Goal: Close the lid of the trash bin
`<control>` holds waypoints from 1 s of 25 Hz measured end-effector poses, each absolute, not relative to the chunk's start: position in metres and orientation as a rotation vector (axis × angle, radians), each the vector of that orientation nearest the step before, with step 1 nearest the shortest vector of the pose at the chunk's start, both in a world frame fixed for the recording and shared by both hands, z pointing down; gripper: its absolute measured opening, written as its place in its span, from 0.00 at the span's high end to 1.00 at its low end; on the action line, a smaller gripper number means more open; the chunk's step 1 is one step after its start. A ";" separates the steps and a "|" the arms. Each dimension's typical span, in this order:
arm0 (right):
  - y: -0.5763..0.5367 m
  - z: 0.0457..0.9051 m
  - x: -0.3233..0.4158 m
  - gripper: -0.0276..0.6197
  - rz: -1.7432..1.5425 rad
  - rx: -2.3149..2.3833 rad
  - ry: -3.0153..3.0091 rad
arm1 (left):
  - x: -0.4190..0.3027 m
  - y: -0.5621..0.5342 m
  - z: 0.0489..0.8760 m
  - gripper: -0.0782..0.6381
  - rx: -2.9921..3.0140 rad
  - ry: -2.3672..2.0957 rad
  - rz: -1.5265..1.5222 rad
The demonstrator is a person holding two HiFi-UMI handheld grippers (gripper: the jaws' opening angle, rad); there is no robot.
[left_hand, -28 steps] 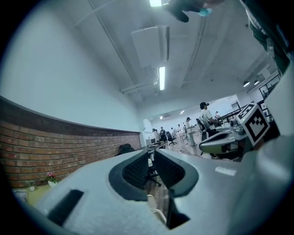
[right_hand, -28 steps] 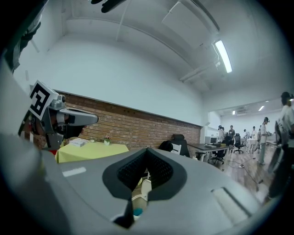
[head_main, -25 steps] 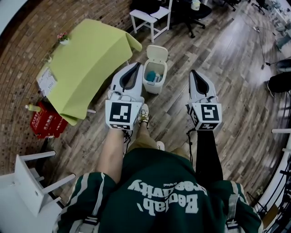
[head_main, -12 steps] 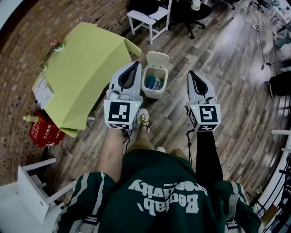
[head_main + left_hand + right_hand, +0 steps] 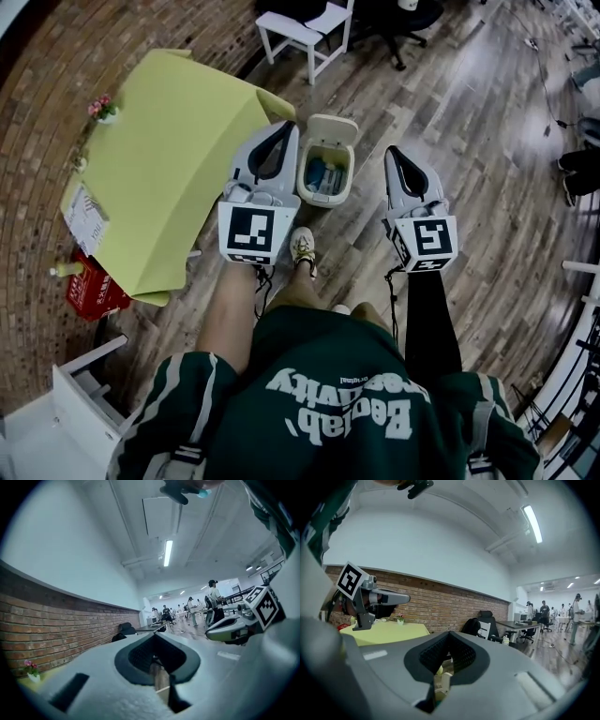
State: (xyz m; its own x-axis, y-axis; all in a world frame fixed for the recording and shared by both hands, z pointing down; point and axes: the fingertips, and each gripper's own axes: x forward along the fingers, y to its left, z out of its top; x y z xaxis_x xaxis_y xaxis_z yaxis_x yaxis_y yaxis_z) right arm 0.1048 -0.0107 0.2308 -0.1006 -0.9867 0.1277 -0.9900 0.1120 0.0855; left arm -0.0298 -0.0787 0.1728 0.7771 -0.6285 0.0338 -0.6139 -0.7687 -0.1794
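Note:
A small white trash bin (image 5: 326,178) stands on the wooden floor, just beyond the person's shoe (image 5: 303,249). Its lid (image 5: 336,126) is flipped up at the far side, and blue and white rubbish shows inside. In the head view my left gripper (image 5: 284,127) hangs shut just left of the bin, its tip level with the lid. At the bin's right, a little apart, my right gripper (image 5: 393,151) is also shut and holds nothing. Both gripper views look out level across the room. The left gripper (image 5: 155,634) and right gripper (image 5: 450,633) show closed jaws there.
A table under a yellow-green cloth (image 5: 159,159) stands close on the left, one corner near the bin. A white chair (image 5: 302,32) is beyond the bin, a red crate (image 5: 94,292) at the left, white furniture (image 5: 47,422) at the lower left. People stand far off (image 5: 213,597).
The person has stepped forward, so the bin now lies closer, between the two gripper tips. Both grippers stay shut and level.

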 end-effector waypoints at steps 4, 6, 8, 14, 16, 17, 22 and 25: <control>-0.049 0.236 0.103 0.94 0.061 2.004 -2.194 | -0.029 -0.120 0.178 0.88 -2.837 0.956 -0.151; -0.066 0.235 0.103 0.94 0.065 2.011 -2.178 | -0.028 -0.138 0.180 0.88 -2.852 0.939 -0.153; -0.081 0.234 0.103 0.94 0.068 2.016 -2.161 | -0.028 -0.155 0.181 0.88 -2.859 0.926 -0.157; -0.119 0.231 0.106 0.94 0.067 2.045 -2.105 | -0.025 -0.199 0.187 0.88 -2.879 0.890 -0.167; -0.130 0.232 0.107 0.94 0.072 2.053 -2.090 | -0.025 -0.211 0.190 0.88 -2.888 0.881 -0.166; -0.134 0.232 0.106 0.94 0.074 2.055 -2.085 | -0.025 -0.217 0.191 0.88 -2.889 0.880 -0.167; -0.145 0.248 0.106 0.94 0.107 2.024 -2.066 | -0.015 -0.227 0.206 0.88 -2.844 0.811 -0.226; -0.149 0.259 0.105 0.94 0.126 1.987 -2.063 | -0.012 -0.231 0.214 0.88 -2.906 0.786 -0.213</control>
